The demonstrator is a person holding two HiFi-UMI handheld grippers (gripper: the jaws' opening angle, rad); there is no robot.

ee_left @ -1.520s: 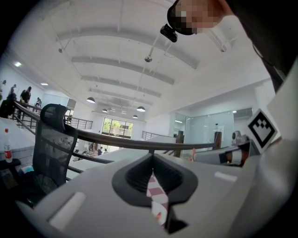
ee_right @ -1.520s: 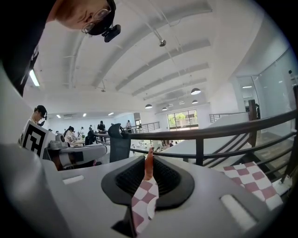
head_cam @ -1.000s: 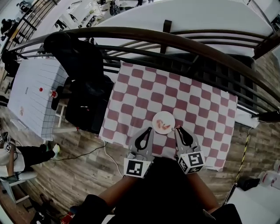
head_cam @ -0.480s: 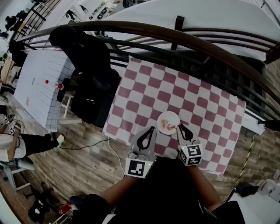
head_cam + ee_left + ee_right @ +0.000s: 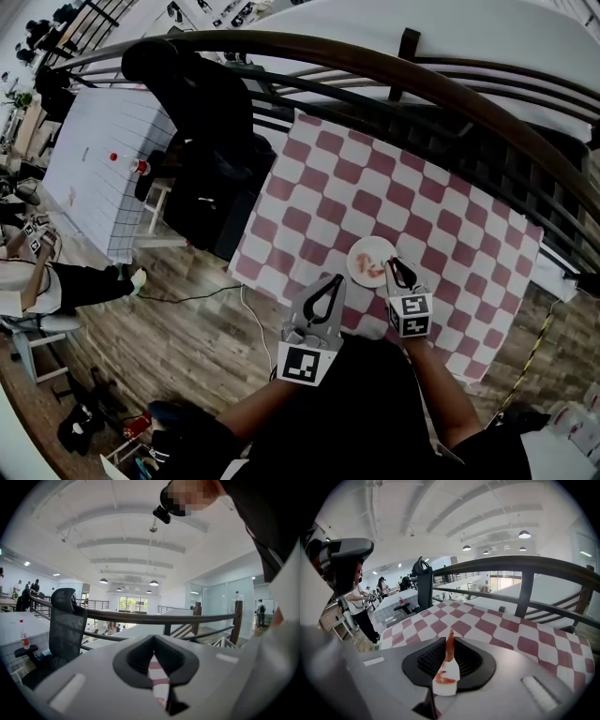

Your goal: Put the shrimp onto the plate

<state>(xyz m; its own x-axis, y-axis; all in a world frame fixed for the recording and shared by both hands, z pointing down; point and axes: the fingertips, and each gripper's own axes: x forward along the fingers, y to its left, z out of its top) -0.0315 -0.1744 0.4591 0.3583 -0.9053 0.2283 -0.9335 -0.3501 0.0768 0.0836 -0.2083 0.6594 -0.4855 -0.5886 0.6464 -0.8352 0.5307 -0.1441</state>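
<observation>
A small white plate (image 5: 357,255) rests on the red-and-white checked tablecloth (image 5: 403,187), near its front edge, with orange shrimp (image 5: 373,270) on it. My right gripper (image 5: 396,262) hovers at the plate's right rim. In the right gripper view its jaws (image 5: 449,640) are shut on an orange shrimp (image 5: 449,646) that stands up between the tips. Below them the plate (image 5: 451,670) shows with another shrimp (image 5: 444,680) lying on it. My left gripper (image 5: 336,278) is left of the plate at the table's front edge, shut and holding nothing (image 5: 153,638).
A dark curved railing (image 5: 375,66) runs behind the table. A black office chair (image 5: 202,122) stands at the table's left, with a white table (image 5: 94,169) beyond it. Wooden floor (image 5: 187,328) with a cable lies front left.
The head view has swung, so the table and plate sit further right and lower. My right gripper keeps its grip and stays at the plate's right rim; the left stays shut.
</observation>
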